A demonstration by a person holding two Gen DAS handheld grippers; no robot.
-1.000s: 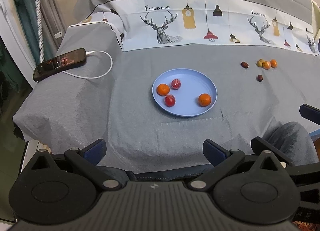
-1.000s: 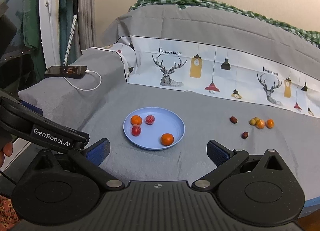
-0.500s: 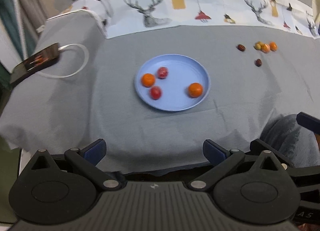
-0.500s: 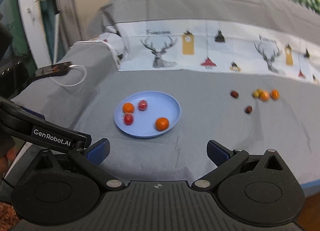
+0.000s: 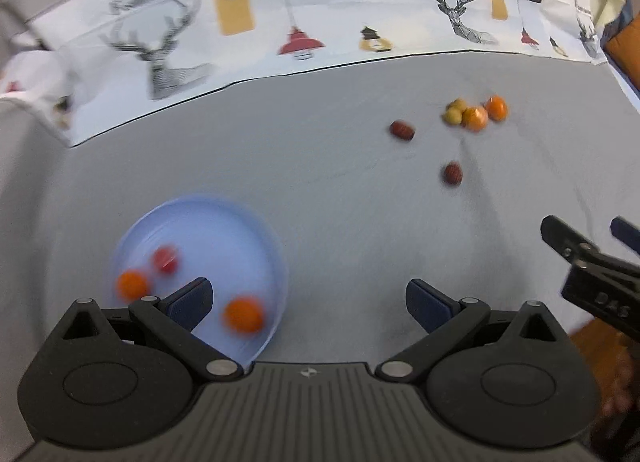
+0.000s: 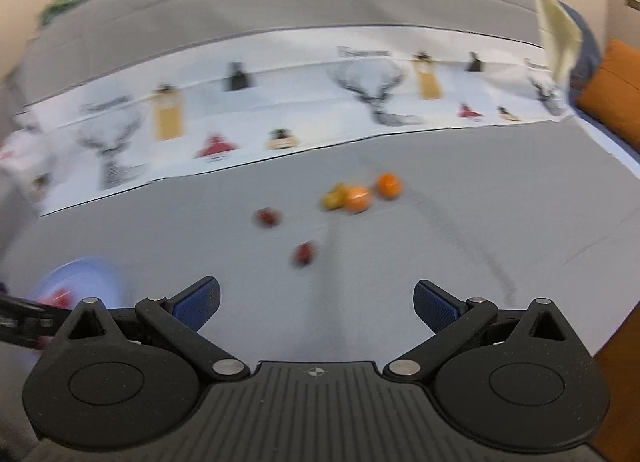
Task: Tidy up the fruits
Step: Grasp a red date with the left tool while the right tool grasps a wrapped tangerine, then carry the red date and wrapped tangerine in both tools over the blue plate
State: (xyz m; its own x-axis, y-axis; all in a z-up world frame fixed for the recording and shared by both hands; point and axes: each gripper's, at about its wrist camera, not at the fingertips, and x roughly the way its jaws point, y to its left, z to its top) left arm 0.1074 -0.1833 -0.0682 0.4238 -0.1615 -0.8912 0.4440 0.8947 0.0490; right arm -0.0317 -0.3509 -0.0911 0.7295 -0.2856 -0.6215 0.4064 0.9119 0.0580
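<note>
A blue plate (image 5: 224,230) lies on the grey cloth at the lower left of the left wrist view, holding two oranges (image 5: 243,315) and a red fruit (image 5: 165,259). Loose fruit lies further right: two dark red ones (image 5: 402,130) (image 5: 453,173), yellow-green ones (image 5: 453,112) and two oranges (image 5: 475,118). My left gripper (image 5: 309,304) is open and empty, its left finger over the plate. My right gripper (image 6: 316,304) is open and empty, short of the nearest dark red fruit (image 6: 304,253) and the orange cluster (image 6: 358,198). The plate's edge (image 6: 86,276) shows at its lower left.
A white printed cloth band with deer and lamps (image 5: 304,22) runs along the back. An orange cushion (image 6: 612,90) sits at the far right. The right gripper's fingers (image 5: 592,262) show at the right edge of the left wrist view.
Both grippers have swung right and moved forward over the cloth. The plate has slid to the lower left of both views and the loose fruit is now nearer the centre. Both stay open.
</note>
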